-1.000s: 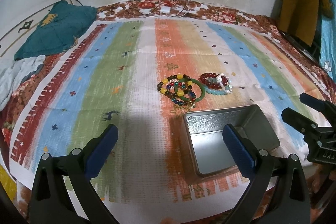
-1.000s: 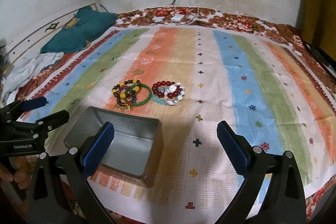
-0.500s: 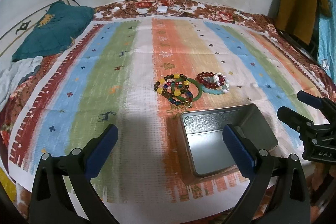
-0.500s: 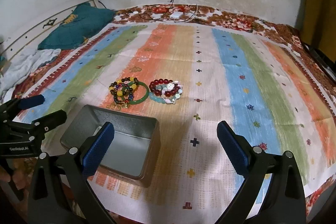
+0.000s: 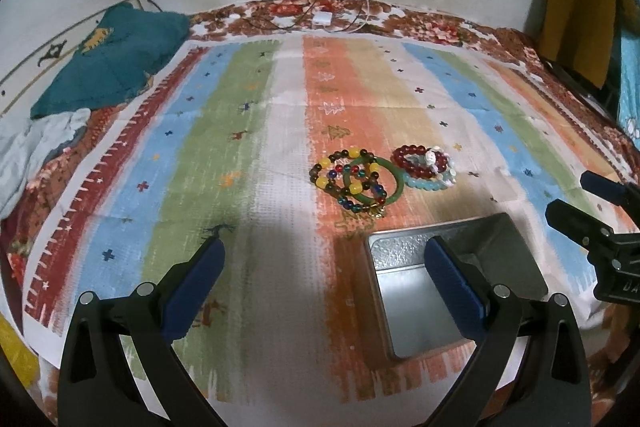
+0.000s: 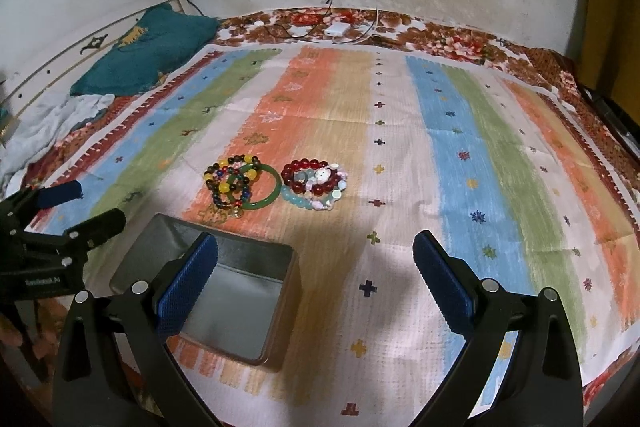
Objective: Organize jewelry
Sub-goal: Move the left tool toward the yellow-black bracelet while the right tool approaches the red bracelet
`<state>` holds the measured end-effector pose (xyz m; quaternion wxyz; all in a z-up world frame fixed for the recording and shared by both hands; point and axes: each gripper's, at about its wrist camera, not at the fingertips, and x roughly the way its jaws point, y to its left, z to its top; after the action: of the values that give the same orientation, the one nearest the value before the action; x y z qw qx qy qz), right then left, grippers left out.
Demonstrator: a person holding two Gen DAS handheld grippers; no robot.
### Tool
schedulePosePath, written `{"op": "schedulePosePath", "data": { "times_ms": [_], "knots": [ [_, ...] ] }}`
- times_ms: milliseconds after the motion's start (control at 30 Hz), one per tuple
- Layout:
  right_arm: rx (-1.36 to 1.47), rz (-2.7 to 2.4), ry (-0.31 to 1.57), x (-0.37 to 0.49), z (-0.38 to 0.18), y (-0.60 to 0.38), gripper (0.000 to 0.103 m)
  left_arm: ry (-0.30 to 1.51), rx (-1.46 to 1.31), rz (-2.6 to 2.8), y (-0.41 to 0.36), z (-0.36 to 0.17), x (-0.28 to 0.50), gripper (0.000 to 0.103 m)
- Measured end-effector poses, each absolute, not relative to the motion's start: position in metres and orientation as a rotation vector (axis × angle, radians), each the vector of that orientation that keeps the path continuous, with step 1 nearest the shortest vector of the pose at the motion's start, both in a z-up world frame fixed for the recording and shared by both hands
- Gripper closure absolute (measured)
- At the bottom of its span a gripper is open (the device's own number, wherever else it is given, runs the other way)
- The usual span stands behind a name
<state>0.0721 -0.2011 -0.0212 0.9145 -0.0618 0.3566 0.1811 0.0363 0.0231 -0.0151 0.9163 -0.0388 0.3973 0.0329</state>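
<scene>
Left wrist view: I see both grippers — left gripper (image 5: 322,285), right gripper (image 6: 316,281) — fingers spread, empty; bracelets (image 5: 356,181) beside the tin (image 5: 416,291).

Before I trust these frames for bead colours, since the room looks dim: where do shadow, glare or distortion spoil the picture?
Left wrist view: a dark shadow lies on the striped cloth near the left gripper; the bracelets are lit and sharp. Right wrist view: shadow surrounds the metal tin; fisheye bends the wall line; no strong glare; dark corners.

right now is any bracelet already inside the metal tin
No, the tin holds nothing visible; both bracelet piles lie on the striped cloth beyond it.
</scene>
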Motion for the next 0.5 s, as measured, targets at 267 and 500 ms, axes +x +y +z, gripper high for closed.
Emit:
{"op": "schedulePosePath", "data": {
  "times_ms": [267, 500],
  "knots": [
    [-0.089, 0.412, 0.788, 0.091, -0.024, -0.202, 0.004, 0.843, -0.057, 0.034, 0.028, -0.017, 0.060, 0.006],
    [-0.074, 0.421, 0.817, 0.113, -0.024, -0.198, 0.004, 0.876, -0.049, 0.057, 0.034, -0.024, 0.086, 0.006]
  ]
}}
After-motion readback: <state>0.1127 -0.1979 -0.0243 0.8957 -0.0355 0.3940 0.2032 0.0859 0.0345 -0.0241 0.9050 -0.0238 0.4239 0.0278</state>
